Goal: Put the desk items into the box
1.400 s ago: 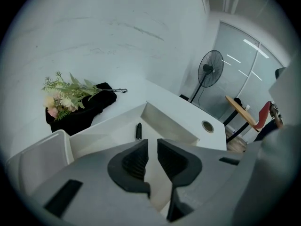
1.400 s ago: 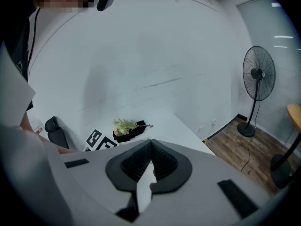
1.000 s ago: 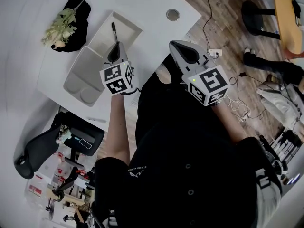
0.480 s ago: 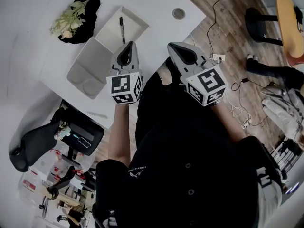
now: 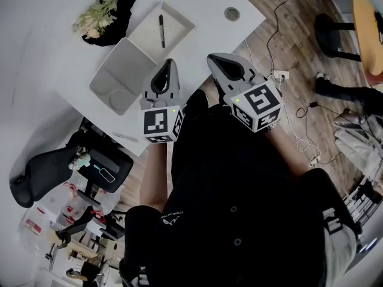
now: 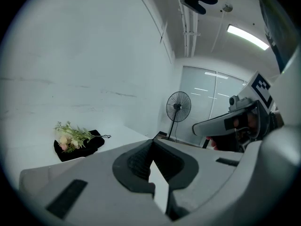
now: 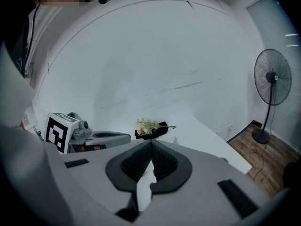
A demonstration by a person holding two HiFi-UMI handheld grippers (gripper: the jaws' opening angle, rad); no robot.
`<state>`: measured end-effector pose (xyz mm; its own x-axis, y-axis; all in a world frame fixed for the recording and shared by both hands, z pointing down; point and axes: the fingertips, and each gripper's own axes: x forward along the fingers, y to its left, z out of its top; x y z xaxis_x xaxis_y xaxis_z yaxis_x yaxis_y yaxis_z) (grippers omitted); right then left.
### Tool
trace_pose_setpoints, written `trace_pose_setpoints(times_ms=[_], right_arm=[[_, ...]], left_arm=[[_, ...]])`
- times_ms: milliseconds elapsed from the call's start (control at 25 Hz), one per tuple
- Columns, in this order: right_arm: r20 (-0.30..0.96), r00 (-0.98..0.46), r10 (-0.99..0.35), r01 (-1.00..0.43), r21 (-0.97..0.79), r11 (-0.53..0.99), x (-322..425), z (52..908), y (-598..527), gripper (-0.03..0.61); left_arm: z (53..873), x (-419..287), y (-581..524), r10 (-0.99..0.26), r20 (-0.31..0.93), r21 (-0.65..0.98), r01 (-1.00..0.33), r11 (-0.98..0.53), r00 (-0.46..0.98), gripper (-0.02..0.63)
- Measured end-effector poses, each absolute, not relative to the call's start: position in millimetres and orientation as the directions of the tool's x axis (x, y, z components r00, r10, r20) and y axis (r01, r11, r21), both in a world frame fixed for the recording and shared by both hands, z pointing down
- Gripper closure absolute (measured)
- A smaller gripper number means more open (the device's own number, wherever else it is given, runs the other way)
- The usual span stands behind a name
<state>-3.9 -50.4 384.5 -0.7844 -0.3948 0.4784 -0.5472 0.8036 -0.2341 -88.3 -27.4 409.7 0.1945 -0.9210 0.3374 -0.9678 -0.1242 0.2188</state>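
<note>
Grey-white left claw (image 5: pixel 169 63) is held up before the person's chest, pointing out past the desk (image 5: pixel 203 2) edge and tipped slightly down. Right claw (image 5: pixel 214 58) rides beside it, its nose leaning toward the left one.

Against a second ago, the left claw has lifted and drawn back off the box (image 5: pixel 128 64), where its tip then sat over the pen (image 5: pixel 161 30). The right claw has drifted a little.

Left claw is closed tight, pads meeting, nothing between them. Right claw is likewise closed, nothing in it.

The pen lies in the box's far compartment, ahead of the left claw's tip and well clear of it. Flowers (image 5: pixel 96 17) on a black cloth (image 5: pixel 116 28) lie farther out, left of the box.
</note>
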Motion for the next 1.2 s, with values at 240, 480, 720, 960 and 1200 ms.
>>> trace_pose_setpoints(times_ms=[240,480,720,960,1200], right_arm=[[0.455,-0.813,-0.364,-0.503,-0.234,0.832,-16.1,378.7,-30.1,0.58],[0.426,-0.845,-0.322,-0.445,-0.228,0.866,-33.7,370.0,-10.5,0.58],[0.395,-0.88,-0.263,-0.369,-0.224,0.902,-58.2,363.1,6.7,0.58],[0.362,-0.912,-0.194,-0.282,-0.208,0.937,-86.9,350.2,25.1,0.58],[0.315,-0.938,-0.143,-0.209,-0.189,0.959,-106.9,334.8,39.9,0.58]], left_arm=[[395.1,-93.8,-1.8,-0.939,0.312,0.198,-0.976,-0.086,0.146,0.606],[376.7,-104.7,26.4,-0.958,0.272,0.195,-0.98,-0.033,0.087,0.606],[366.7,-122.6,56.7,-0.967,0.254,0.176,-0.983,0.053,-0.007,0.606],[354.9,-142.7,92.1,-0.964,0.247,0.158,-0.977,0.144,-0.102,0.606],[338.5,-161.6,119.2,-0.957,0.207,0.13,-0.964,0.234,-0.204,0.606]])
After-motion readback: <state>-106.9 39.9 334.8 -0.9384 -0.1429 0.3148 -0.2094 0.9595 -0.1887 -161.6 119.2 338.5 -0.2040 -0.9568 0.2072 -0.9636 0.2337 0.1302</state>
